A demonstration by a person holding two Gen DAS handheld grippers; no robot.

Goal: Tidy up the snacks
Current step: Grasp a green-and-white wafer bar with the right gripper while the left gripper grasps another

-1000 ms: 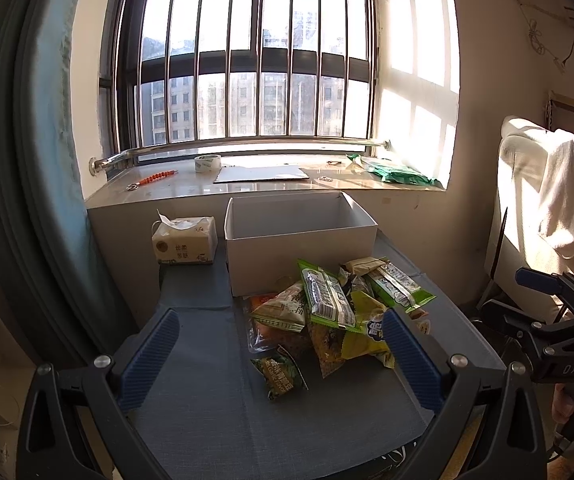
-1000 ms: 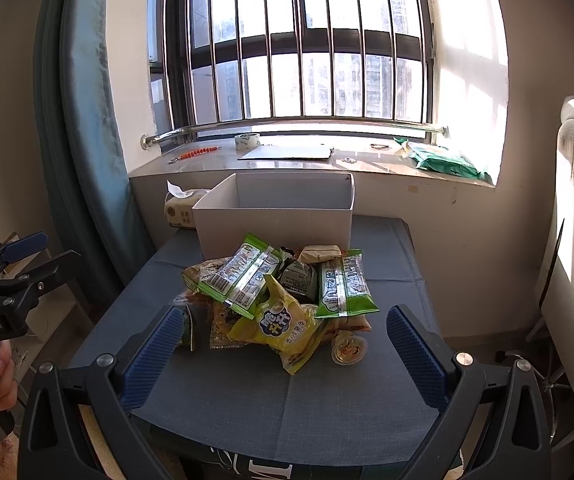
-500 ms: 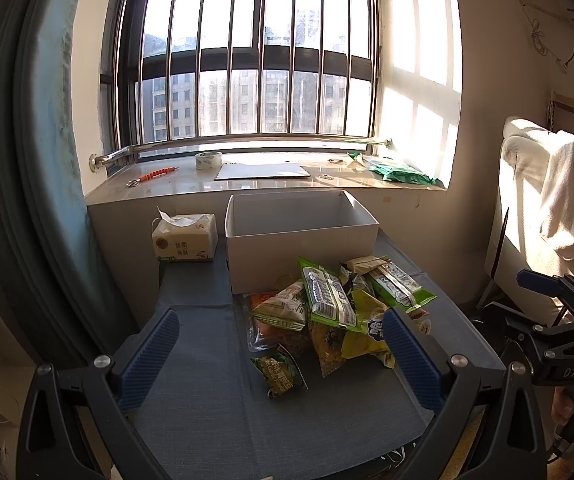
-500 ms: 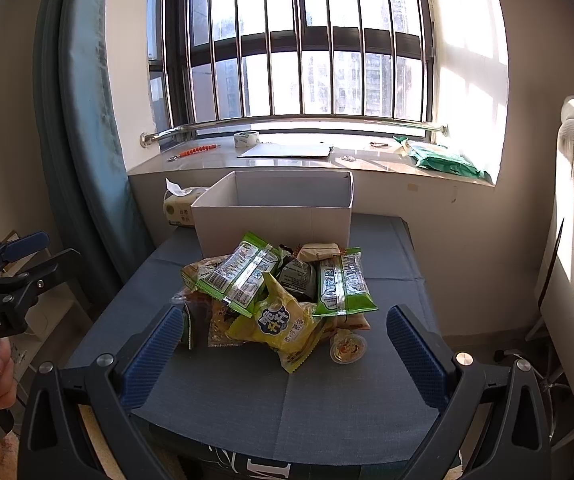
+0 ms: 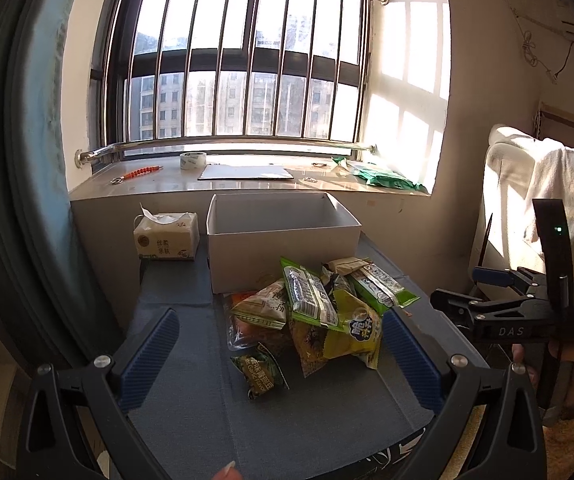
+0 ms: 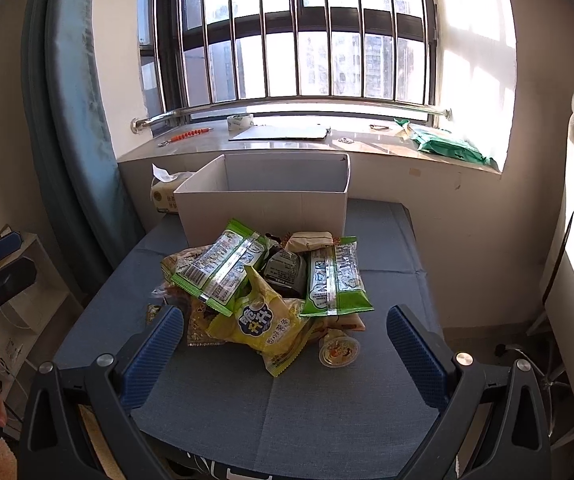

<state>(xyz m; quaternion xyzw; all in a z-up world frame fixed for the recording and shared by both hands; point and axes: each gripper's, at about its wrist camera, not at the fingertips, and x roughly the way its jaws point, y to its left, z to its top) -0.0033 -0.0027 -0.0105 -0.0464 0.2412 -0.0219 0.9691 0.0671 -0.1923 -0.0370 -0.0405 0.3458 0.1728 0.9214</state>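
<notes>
A pile of snack packets (image 5: 319, 312) lies on the blue-grey table (image 5: 307, 420) in front of an open white box (image 5: 283, 236). The pile (image 6: 263, 284) holds green packets, a yellow bag (image 6: 259, 324) and a small jelly cup (image 6: 338, 349); the box (image 6: 263, 208) stands behind it. A small dark green packet (image 5: 259, 370) lies nearest me. My left gripper (image 5: 279, 360) is open and empty, held above the table's near edge. My right gripper (image 6: 283, 356) is open and empty, short of the pile. The right gripper also shows at the right of the left wrist view (image 5: 453, 304).
A tissue pack (image 5: 166, 236) stands left of the box. The windowsill (image 5: 247, 184) behind holds a tape roll (image 5: 193, 160), a white sheet and green bags (image 5: 383, 178). A curtain (image 5: 27, 200) hangs at left. A chair with a towel (image 5: 543, 200) stands at right.
Both grippers have moved slightly forward toward the pile and stayed open. The snacks and box have not moved.
</notes>
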